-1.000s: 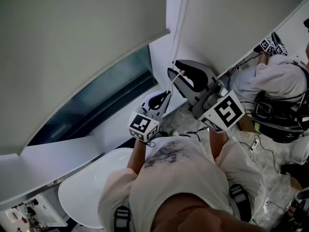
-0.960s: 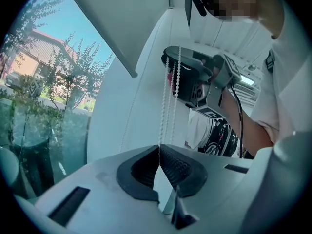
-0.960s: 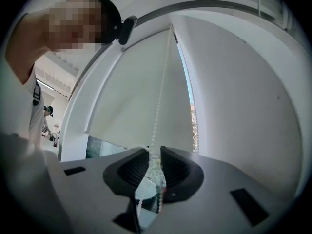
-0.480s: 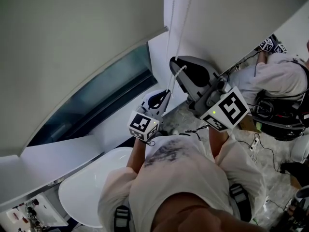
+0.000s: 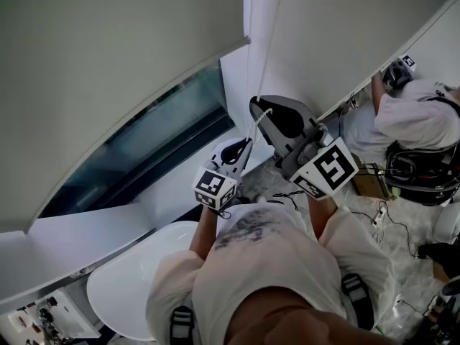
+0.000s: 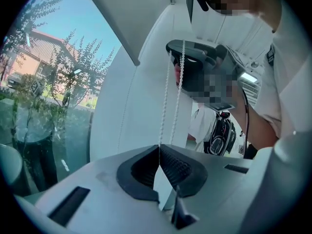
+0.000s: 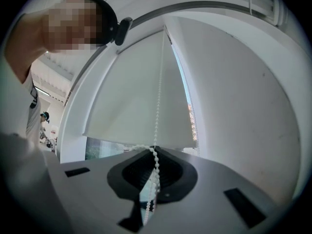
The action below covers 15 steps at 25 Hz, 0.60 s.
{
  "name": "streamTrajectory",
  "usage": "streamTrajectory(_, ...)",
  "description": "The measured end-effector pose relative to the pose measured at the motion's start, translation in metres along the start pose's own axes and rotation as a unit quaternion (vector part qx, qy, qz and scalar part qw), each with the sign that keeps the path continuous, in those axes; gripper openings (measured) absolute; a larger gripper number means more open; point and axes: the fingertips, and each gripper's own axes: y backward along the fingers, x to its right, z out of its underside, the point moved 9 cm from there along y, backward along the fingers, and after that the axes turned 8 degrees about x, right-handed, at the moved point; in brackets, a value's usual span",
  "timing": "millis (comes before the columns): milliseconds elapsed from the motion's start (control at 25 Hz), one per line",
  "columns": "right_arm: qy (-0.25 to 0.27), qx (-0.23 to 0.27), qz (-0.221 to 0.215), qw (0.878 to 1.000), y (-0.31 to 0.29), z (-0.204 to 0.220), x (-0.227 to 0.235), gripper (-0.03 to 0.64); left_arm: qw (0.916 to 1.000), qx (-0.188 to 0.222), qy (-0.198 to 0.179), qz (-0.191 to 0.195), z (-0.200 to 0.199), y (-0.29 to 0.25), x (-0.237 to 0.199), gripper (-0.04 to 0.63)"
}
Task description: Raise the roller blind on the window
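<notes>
The pale roller blind (image 5: 108,70) covers the upper part of the window, and dark glass (image 5: 144,149) shows under its bottom bar. A white bead chain (image 5: 253,70) hangs in two strands beside the blind's right edge. My left gripper (image 5: 248,141) is shut on one strand, low down. My right gripper (image 5: 261,111) is shut on the chain just above it. In the left gripper view the chain (image 6: 163,111) rises from my left gripper (image 6: 159,147) to the right gripper (image 6: 195,50). In the right gripper view the chain (image 7: 158,96) runs up past the blind (image 7: 136,101) from my right gripper (image 7: 153,149).
A white sill (image 5: 86,228) runs below the window, with a rounded white tabletop (image 5: 129,286) beneath it. The white wall (image 5: 330,34) stands right of the chain. Another person (image 5: 410,121) crouches at the far right, among cables (image 5: 384,218) on the floor.
My right gripper has shifted a little, down and to the left, still holding the chain. The blind's lower corner sits slightly higher. The person at the right has moved.
</notes>
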Motion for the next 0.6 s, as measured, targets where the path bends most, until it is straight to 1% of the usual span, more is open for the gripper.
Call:
streamTrajectory(200,0.003,-0.011,-0.001,1.000,0.000,0.018,-0.007,0.061,0.9998,-0.015,0.012,-0.006,0.017,0.006,-0.005,0.012)
streamTrajectory(600,-0.006,-0.040,0.002,0.999,0.008,0.052,-0.015,0.061,0.9990,-0.028,0.029,-0.018,0.053,0.015,-0.010,0.012)
